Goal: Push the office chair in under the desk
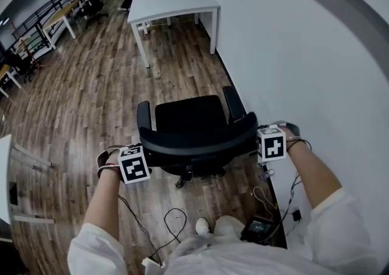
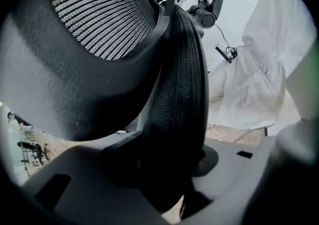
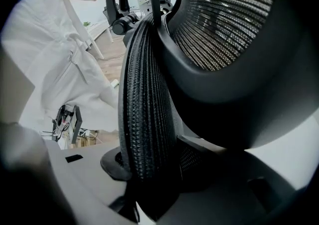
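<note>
Office chair, black, mesh-backed, with two armrests

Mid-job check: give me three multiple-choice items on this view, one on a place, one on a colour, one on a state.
1. Where is the white desk? A ahead of the office chair, across the floor; B over its seat; C behind the person.
2. Chair colour? A grey; B black; C blue.
3. What sits between the fingers of the left gripper? A nothing; B a cable; C the backrest edge.
Key: 1A, bare floor separates them; 2B, the whole chair is black; 3C, both fingers sit against the mesh edge.
</note>
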The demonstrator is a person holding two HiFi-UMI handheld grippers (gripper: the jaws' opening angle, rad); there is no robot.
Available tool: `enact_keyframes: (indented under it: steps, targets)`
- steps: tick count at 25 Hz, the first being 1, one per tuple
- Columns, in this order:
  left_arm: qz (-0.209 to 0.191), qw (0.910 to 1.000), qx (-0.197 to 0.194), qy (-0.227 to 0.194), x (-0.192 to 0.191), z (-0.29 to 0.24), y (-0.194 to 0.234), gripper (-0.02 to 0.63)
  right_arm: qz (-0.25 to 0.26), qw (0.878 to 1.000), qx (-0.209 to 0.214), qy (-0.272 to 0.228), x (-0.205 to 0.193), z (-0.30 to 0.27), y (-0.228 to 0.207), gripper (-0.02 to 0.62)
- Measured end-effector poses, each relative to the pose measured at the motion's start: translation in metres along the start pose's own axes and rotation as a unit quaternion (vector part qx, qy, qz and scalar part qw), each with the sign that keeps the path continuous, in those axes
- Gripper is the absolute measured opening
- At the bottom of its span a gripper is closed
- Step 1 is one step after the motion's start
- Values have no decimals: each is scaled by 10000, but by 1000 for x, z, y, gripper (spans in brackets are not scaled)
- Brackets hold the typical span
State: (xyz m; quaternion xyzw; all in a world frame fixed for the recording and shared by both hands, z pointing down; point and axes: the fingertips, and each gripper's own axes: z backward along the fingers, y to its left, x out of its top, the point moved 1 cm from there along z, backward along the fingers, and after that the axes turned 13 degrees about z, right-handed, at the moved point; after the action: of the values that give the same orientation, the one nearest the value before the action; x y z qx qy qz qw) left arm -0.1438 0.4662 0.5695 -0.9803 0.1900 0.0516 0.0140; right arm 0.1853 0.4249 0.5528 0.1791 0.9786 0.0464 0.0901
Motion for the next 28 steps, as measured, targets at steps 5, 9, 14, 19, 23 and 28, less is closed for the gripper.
enact_keyframes:
  steps: [5, 9, 14, 19, 23, 28]
  targets:
    - [-102, 9999, 1, -43, 3, -1, 10, 184, -126, 9999, 19, 87, -6, -2, -2, 202]
    - [-185, 9998, 79, -94, 14, -1, 28, 180, -243, 9996, 28, 172, -18, -3, -11, 198]
    - [-221, 9997, 105, -94, 31, -5, 48, 175, -230, 9996, -80, 173, -33, -3, -31, 179]
    - [-225, 9997, 79, -87, 41, -6, 58, 175, -208, 9995, -128, 199, -43, -1, -44, 178]
    - [-198, 9998, 44, -51, 62, -7, 82, 175, -182, 9996, -100, 192, -65, 1, -72, 178]
    - [-152, 9998, 74, -72, 78, -11, 105, 175, -91, 9997, -174, 160, -77, 2, -101, 178]
